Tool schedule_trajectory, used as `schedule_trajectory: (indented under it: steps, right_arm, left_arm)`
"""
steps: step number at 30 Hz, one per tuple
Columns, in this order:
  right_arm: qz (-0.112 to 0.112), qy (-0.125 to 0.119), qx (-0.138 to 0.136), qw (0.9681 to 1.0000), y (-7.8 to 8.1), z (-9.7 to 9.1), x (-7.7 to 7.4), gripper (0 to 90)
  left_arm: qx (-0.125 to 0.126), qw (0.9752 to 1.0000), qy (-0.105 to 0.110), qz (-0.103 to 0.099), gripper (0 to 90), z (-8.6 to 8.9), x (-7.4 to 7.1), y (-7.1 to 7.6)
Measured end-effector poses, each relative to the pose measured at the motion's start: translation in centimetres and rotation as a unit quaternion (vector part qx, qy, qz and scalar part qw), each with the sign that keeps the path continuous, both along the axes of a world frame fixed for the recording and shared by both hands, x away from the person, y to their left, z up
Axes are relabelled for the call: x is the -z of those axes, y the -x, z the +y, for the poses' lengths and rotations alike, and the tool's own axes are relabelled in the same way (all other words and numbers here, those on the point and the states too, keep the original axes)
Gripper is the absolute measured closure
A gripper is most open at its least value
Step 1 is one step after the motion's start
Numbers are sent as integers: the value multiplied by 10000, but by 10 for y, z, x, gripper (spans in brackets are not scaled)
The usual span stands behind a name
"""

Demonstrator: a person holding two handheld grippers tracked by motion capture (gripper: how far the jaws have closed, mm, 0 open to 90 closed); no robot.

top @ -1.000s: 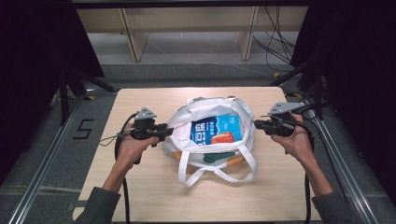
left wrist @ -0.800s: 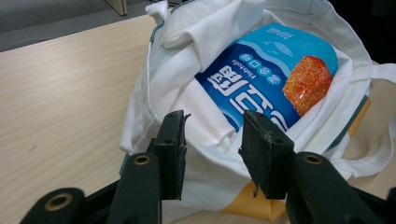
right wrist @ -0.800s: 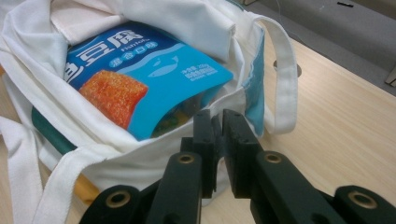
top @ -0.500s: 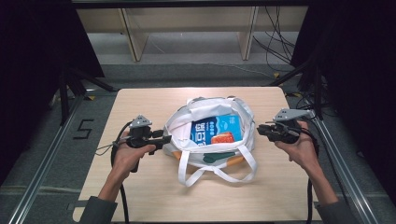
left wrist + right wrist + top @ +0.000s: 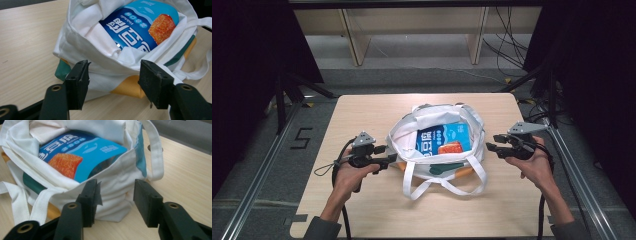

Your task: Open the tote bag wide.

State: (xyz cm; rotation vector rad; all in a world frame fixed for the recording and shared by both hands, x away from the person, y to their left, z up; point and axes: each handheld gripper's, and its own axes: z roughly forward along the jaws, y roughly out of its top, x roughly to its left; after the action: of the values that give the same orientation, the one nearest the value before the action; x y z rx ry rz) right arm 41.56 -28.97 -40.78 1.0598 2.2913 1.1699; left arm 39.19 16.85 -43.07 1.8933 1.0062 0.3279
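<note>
Pale wood counter (image 5: 362,115), rectangular, standing on a grey floor with dark frame rails at either side; wooden furniture legs and loose cables behind.

Item 1: white cloth tote bag (image 5: 412,132), lying at the middle of the counter, mouth open upward. Long white handles (image 5: 447,187) spill toward the person's edge. Green and orange panels show low on its near side.

Item 2: blue snack packet (image 5: 446,139), inside the bag, face up, printed with white characters and an orange fried square. White cloth is bunched around it.

Item 3: left claw (image 5: 393,159), held in the left hand (image 5: 346,175), just beside the bag's left side. Jaws apart, nothing between them; in the left gripper view (image 5: 113,85) they frame the bag's lower wall without touching it.

Item 4: right claw (image 5: 492,142), held in the right hand (image 5: 534,167), just beside the bag's right side. Jaws apart and empty; in the right gripper view (image 5: 115,195) the bag's folded side lies beyond them.
</note>
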Motion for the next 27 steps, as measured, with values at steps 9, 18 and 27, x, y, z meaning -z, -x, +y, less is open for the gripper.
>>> schedule_trajectory:
  steps: [9, 18, 27]
  right_arm:
    - [23, -52, 40, 10000, 8, -6, 7, 452]
    - [-77, -63, 57, 9999, 15, -8, 8, 369]
    - [5, -118, 182, 9998, 27, -3, 12, 289]
  left_arm:
    - [166, 9998, -31, 120, 295, -1, 9, 8]
    - [181, 9996, -206, 33, 257, -1, 10, 13]
    - [213, 9995, -211, -26, 239, -2, 12, 21]
